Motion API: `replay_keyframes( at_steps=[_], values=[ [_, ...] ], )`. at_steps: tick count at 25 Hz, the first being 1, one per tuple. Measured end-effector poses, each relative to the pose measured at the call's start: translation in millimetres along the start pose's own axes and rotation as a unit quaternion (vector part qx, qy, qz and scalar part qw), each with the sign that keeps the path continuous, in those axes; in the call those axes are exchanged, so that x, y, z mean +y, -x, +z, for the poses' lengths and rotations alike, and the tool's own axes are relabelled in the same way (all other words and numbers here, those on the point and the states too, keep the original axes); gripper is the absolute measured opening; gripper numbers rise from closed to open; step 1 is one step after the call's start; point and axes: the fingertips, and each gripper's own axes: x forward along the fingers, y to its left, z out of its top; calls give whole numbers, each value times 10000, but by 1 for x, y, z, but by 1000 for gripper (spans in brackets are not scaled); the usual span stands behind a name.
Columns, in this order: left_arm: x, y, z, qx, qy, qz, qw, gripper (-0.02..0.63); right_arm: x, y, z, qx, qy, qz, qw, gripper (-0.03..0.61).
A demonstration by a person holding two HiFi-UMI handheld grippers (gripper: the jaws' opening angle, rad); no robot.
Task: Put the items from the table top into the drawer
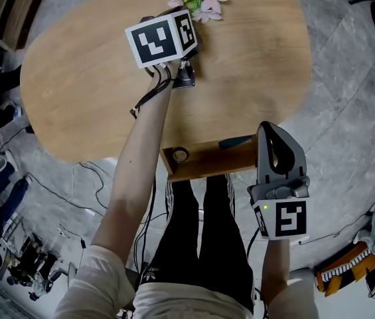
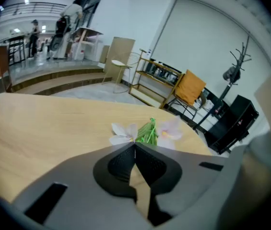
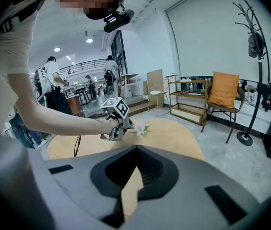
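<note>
The open drawer holds two things: a small ring, perhaps tape, and a blue item. One flower sprig lies on the table, just beyond the left gripper's pressed-together tips. The right gripper is pressed together too, empty.

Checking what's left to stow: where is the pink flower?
Head view: the pink artificial flower lies at the far edge of the wooden table, just beyond the left tool.

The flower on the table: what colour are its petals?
Petals pale pink; left gripper view shows them best.
</note>
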Motion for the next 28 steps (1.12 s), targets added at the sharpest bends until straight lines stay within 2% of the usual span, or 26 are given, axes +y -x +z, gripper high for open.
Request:
replay_keyframes(
  at_steps=[3,6,15,22,24,28],
  values=[
    [1,3,-2,61,-327,66,9994,6,0,0,0,6,-2,-8,10000,5],
    [0,9,0,-61,-413,33,9991,5,1,-1,0,14,3,-6,10000,5],
    [-19,50,33,-717,-864,-77,9937,5,9,-2,12,-75,81,28,9999,5],
    [-39,154,67,-1626,-1256,-129,9786,6,32,6,41,-345,225,27,9991,5],
    [-41,193,68,-1820,-1201,-147,9758,6,44,12,52,-441,261,25,9987,5],
    [-34,265,53,-2070,-847,-166,9745,6,73,17,73,-677,351,83,9971,5]
  ],
)
